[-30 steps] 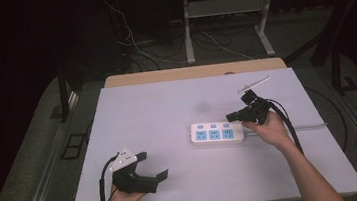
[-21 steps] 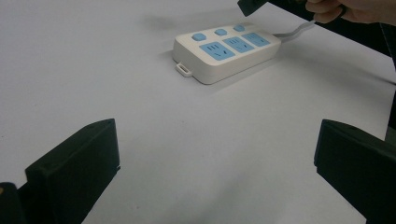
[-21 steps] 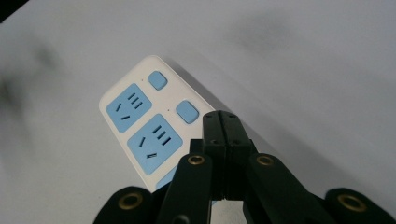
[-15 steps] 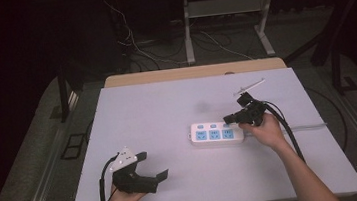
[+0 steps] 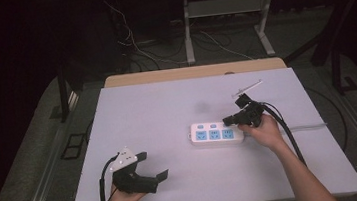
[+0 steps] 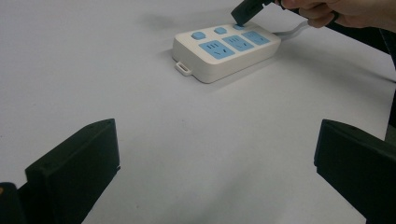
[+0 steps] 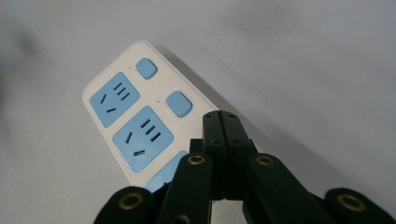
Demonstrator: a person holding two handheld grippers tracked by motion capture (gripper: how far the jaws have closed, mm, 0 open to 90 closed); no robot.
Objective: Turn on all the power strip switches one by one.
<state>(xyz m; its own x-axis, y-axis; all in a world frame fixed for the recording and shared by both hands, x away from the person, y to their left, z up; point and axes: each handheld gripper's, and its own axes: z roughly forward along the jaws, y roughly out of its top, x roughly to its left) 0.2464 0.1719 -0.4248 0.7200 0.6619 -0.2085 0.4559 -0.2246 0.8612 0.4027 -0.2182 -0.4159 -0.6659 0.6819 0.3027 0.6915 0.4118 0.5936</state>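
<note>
Right gripper (image 7: pixel 223 122): jaws pressed flat together, nothing between them, used as a single blunt tip. In the left gripper view that tip sits on the third blue button (image 6: pixel 239 26) at the cord end of the power strip (image 5: pixel 216 134); contact looks made, though whether the switch has clicked I cannot tell. Two more buttons (image 7: pixel 179 103) lie free along the strip's far edge, each beside a blue socket (image 7: pixel 143 133). Strip lies flat on the table (image 5: pixel 158 117), right of centre, cord (image 5: pixel 305 127) trailing toward the right edge. Left gripper (image 5: pixel 147 176): jaws spread wide, holding nothing, parked near the front left corner, well apart from the strip. Judgement on the step: a switch press. Push straight down through the button's middle, not aslant, since the strip is light and unanchored and a sideways push would likely slide it. Keep the jaws shut so the tip stays narrow and clears the neighbouring button. If the strip skids, the idle left gripper could brace its near end. Lift cleanly once the button gives.
</note>
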